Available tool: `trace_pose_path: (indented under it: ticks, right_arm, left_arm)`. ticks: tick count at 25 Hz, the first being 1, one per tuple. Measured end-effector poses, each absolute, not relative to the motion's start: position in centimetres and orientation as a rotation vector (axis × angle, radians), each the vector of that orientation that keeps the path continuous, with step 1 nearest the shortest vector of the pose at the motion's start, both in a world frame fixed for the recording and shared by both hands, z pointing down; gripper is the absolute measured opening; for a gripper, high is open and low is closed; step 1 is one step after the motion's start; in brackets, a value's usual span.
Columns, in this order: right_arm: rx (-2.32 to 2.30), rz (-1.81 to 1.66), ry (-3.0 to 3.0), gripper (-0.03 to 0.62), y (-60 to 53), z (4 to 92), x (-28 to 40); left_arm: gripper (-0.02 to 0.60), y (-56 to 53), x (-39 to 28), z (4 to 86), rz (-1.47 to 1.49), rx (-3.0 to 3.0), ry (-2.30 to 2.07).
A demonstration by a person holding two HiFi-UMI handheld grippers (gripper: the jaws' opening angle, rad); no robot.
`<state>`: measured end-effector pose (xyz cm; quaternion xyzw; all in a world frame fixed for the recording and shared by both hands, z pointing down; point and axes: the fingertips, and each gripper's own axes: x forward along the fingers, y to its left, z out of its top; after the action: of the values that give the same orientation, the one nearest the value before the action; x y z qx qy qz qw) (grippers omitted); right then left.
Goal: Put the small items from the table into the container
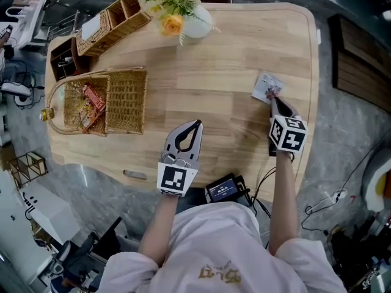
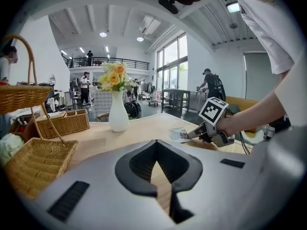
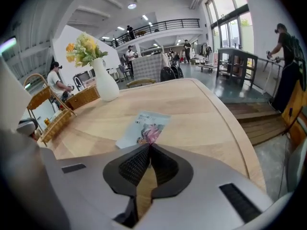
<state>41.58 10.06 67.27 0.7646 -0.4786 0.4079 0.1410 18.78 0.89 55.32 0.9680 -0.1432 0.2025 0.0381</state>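
Pinching sachet [image 1: 267,87] by near edge w/ right gripper [image 1: 273,100], jaws shut on it, since it lies flat nr counter [image 1: 232,60] right edge | left gripper [image 1: 197,124] jaws together, empty, idle at front edge | basket [image 1: 126,72] waits at left edge.

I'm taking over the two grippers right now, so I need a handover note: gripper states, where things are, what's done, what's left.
Right gripper: shut on the near edge of the small packet, which lies flat on the table near its right edge.
Left gripper: shut, empty, over the table's front edge.
Wicker basket: at the table's left, with wrapped snacks already inside.
Left to do: carry the packet across and drop it in the basket.
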Motion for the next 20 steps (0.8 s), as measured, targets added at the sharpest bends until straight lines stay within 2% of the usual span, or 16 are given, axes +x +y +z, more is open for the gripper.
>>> trace_pose_path:
  ticks: [20]
  right_arm:
    - [2.355, 1.129, -1.49, 0.023, 12.4, 60.8, 39.1]
  left_arm:
    - [0.005, 1.0, 17.2, 49.8, 0.479, 3.042, -0.477]
